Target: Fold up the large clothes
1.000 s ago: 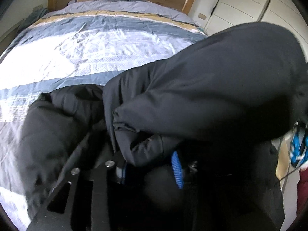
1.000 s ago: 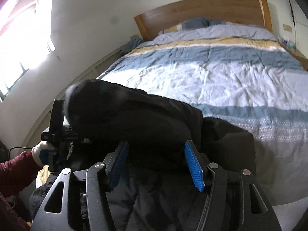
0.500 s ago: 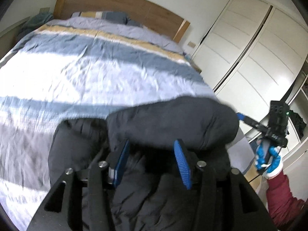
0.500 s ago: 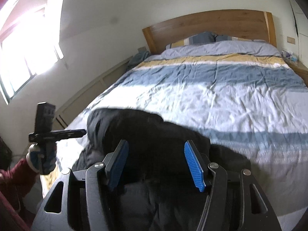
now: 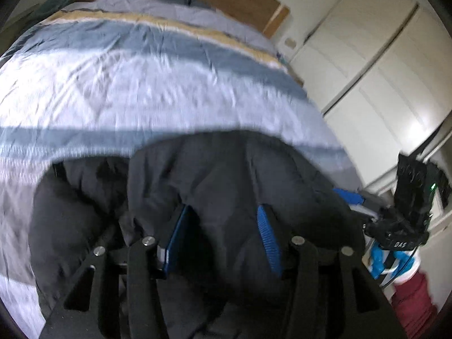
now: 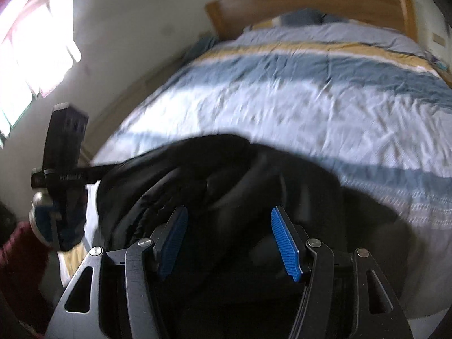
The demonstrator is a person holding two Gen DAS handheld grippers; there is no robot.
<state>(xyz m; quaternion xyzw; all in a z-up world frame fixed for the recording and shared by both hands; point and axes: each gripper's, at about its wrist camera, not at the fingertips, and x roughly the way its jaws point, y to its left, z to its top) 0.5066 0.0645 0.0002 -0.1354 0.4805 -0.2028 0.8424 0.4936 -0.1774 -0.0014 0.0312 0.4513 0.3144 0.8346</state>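
Observation:
A black puffy jacket (image 5: pixel 226 175) lies bunched on the near end of the bed (image 5: pixel 141 84), one part folded over the rest. My left gripper (image 5: pixel 223 226) hovers low over it, blue pads apart, with a bulge of jacket cloth between them; I see no pad pressing on it. In the right wrist view the jacket (image 6: pixel 212 175) fills the middle, and my right gripper (image 6: pixel 228 237) stands open just above it, holding nothing. Each view shows the other gripper at the jacket's edge: the right one (image 5: pixel 406 217) and the left one (image 6: pixel 65 158).
The bed (image 6: pixel 310 99) has a blue, white and yellow striped cover and a wooden headboard (image 6: pixel 310 2). White wardrobe doors (image 5: pixel 367 70) stand along its right side. A bright window (image 6: pixel 34 56) is on the left wall. Gloved hands with maroon sleeves (image 5: pixel 412 305) hold the grippers.
The raised jacket fold pinched in my left gripper has been let go and now lies folded flat on the rest. Both grippers have drawn back from it, and the views are blurred.

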